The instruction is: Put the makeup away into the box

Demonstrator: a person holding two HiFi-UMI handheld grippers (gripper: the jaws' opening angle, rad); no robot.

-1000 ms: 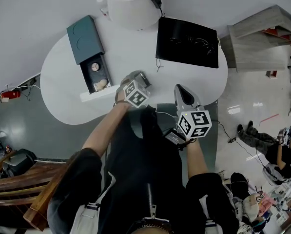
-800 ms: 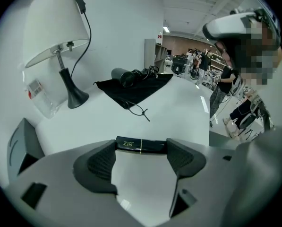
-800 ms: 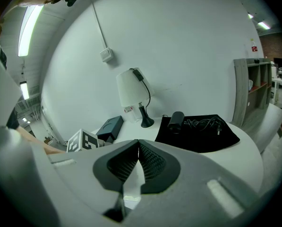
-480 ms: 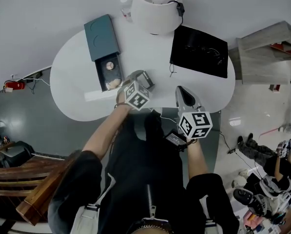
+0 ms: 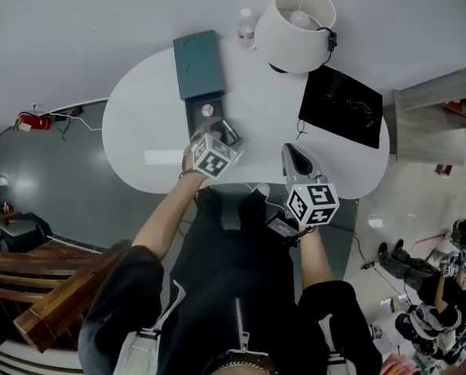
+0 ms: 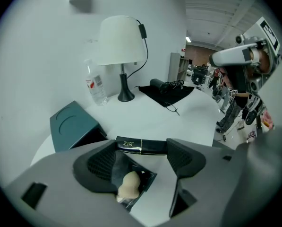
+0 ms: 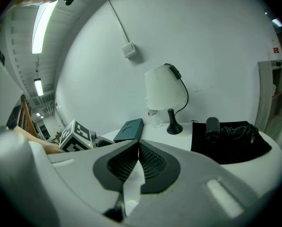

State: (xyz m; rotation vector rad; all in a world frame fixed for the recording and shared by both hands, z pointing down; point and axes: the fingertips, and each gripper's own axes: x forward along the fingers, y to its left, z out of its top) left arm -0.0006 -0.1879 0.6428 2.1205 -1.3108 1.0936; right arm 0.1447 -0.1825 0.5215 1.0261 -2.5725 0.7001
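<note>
A teal box lies on the white table, with its black inner tray pulled out toward me. In the left gripper view a beige sponge lies in that tray. My left gripper hovers over the tray's near end. Its jaws stand wide apart, and a black makeup tube is clamped lengthwise between them. My right gripper hangs at the table's front edge, shut and empty. The teal box shows far ahead of it.
A white lamp and a water bottle stand at the back of the table. A black cloth with a hair dryer and cable covers the right end. A white strip lies left of my left gripper. A grey shelf stands beyond the table's right end.
My left gripper has come over the open tray with the tube. My head has turned, so the table sits further right in view. The right gripper has stayed put.
</note>
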